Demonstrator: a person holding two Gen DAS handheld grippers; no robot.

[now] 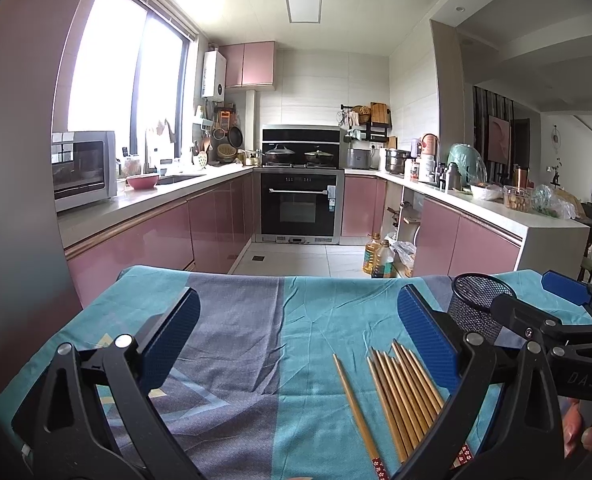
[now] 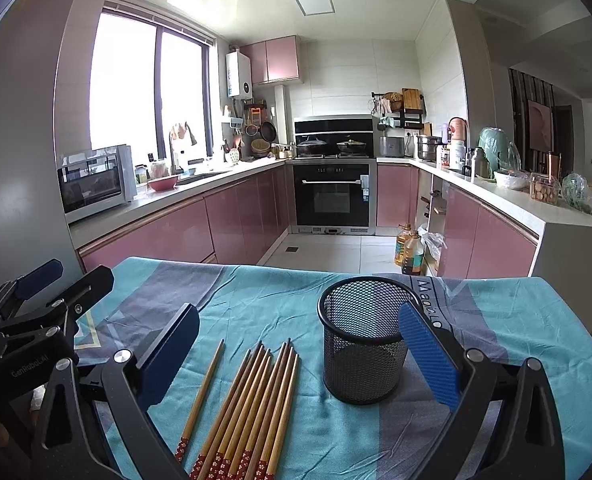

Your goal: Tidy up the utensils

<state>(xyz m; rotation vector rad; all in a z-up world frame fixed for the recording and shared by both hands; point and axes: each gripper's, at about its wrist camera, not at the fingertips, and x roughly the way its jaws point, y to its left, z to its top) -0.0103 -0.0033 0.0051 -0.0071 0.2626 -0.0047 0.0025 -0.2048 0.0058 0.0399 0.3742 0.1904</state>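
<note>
Several wooden chopsticks (image 2: pixel 252 408) with red patterned ends lie side by side on the cloth-covered table (image 2: pixel 256 300), one single chopstick (image 2: pixel 202 396) a little apart to their left. An empty black mesh cup (image 2: pixel 361 340) stands upright just right of them. My right gripper (image 2: pixel 296 356) is open and empty, above the chopsticks and cup. My left gripper (image 1: pixel 292 340) is open and empty over bare cloth, left of the chopsticks (image 1: pixel 403 396). The cup (image 1: pixel 477 304) shows behind its right finger. Each gripper appears in the other's view.
The table is covered by a teal and grey cloth (image 1: pixel 236 320); its far edge drops to the kitchen floor. Oil bottles (image 2: pixel 409 250) stand on the floor beyond. Pink cabinets and counters line both sides.
</note>
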